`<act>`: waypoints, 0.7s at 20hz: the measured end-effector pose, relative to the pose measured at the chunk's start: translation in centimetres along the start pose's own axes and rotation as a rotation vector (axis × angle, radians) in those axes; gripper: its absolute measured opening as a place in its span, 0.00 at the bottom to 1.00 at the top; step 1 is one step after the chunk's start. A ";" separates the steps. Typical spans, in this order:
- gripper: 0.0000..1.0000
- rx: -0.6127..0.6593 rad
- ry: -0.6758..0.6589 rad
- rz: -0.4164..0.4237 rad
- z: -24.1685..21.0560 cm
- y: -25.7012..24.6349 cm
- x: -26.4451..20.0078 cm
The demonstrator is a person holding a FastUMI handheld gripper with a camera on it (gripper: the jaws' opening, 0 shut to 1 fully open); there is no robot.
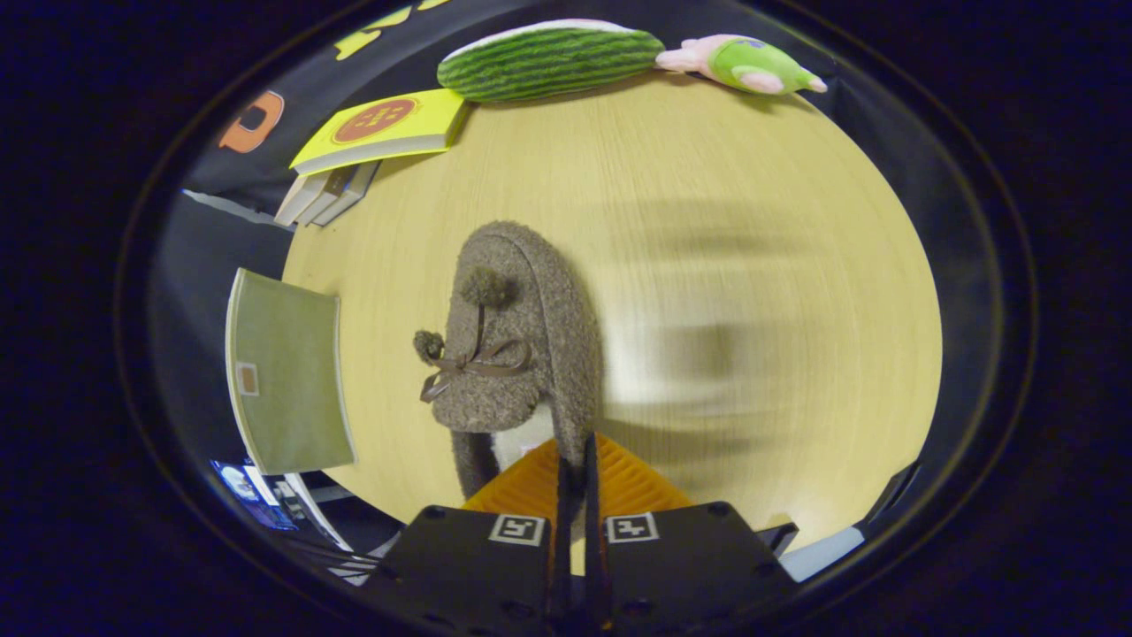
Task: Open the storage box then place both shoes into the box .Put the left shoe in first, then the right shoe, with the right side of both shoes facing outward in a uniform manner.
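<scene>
- The gripper (577, 473) pinched the heel edge of the brown fuzzy shoe (517, 354), both fingers pressed on it.
- The shoe hung above the table (752, 221).

fuzzy fleece shoe (522, 345) over smooth matt wood-grain table (752, 221).

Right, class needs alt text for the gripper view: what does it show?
The gripper is shut on the rim of a fuzzy brown shoe with pom-poms, above a wooden table. Beyond lie a yellow book and a watermelon-striped plush.
</scene>
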State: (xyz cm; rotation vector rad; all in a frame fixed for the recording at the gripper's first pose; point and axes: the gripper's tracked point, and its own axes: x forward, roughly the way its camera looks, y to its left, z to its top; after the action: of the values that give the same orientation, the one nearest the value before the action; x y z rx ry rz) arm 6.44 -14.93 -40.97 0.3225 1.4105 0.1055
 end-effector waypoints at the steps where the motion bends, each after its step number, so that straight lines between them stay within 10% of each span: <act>1: 0.06 0.012 0.006 0.010 -0.3 0.3 -0.2; 14: 0.06 0.104 -0.051 0.129 -2.3 8.6 -7.2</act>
State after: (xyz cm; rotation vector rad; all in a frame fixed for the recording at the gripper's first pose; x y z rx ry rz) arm 4.05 -8.28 -31.94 0.4993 1.3470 0.1285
